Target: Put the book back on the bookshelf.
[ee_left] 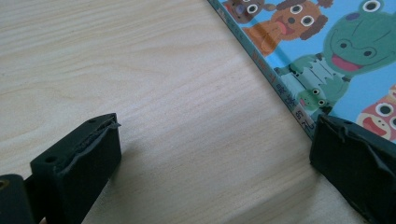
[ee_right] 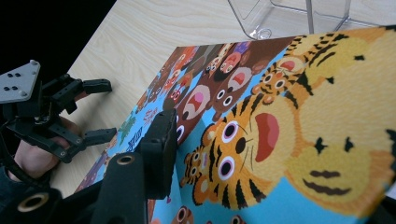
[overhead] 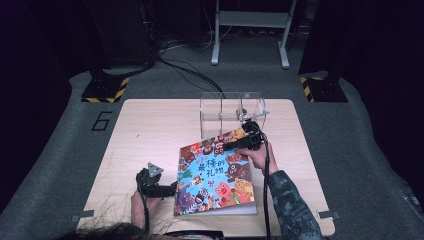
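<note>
A picture book (overhead: 215, 172) with a cover full of cartoon animals lies at an angle on the wooden table (overhead: 150, 130). My right gripper (overhead: 243, 141) is shut on its far right corner. In the right gripper view one jaw presses on the cover (ee_right: 280, 140), the other is hidden under the book, and that corner looks raised. My left gripper (overhead: 172, 189) stands open at the book's left edge. In the left gripper view its right jaw touches the spine (ee_left: 280, 84), with bare table between the jaws (ee_left: 215, 154). The open left gripper (ee_right: 100, 109) also appears in the right gripper view.
A clear plastic box (overhead: 232, 112) with upright dividers stands just behind the book at the table's far side, close to my right gripper. Bare wood stretches to the left of the book. Cables and a metal stand's legs (overhead: 250, 35) sit on the floor beyond.
</note>
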